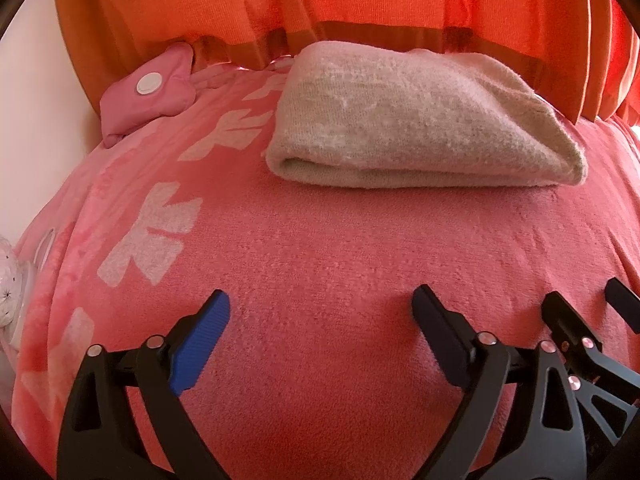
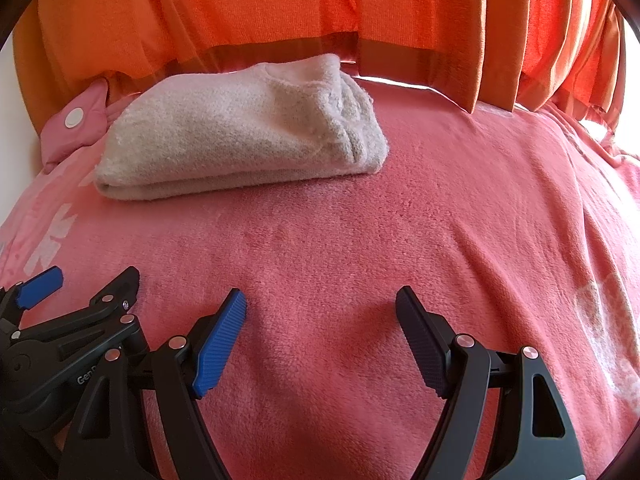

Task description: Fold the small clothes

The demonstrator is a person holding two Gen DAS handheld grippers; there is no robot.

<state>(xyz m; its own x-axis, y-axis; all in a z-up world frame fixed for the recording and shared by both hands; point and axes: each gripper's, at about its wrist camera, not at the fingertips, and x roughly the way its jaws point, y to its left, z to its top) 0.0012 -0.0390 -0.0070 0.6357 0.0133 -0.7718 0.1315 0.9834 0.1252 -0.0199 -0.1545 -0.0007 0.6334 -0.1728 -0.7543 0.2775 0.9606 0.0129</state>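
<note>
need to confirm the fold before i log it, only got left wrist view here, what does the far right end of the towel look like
Observer: In the right wrist view the towel ends on its right in bunched layered folds, not one flat edge.
Operator: anything on the blanket to the right of it
Observer: No clothes; the blanket lies bare there, with a pale print near its right edge.
Operator: can't see much of the right gripper, is it holding anything
Observer: No. The right gripper is open over bare blanket, short of the towel.
</note>
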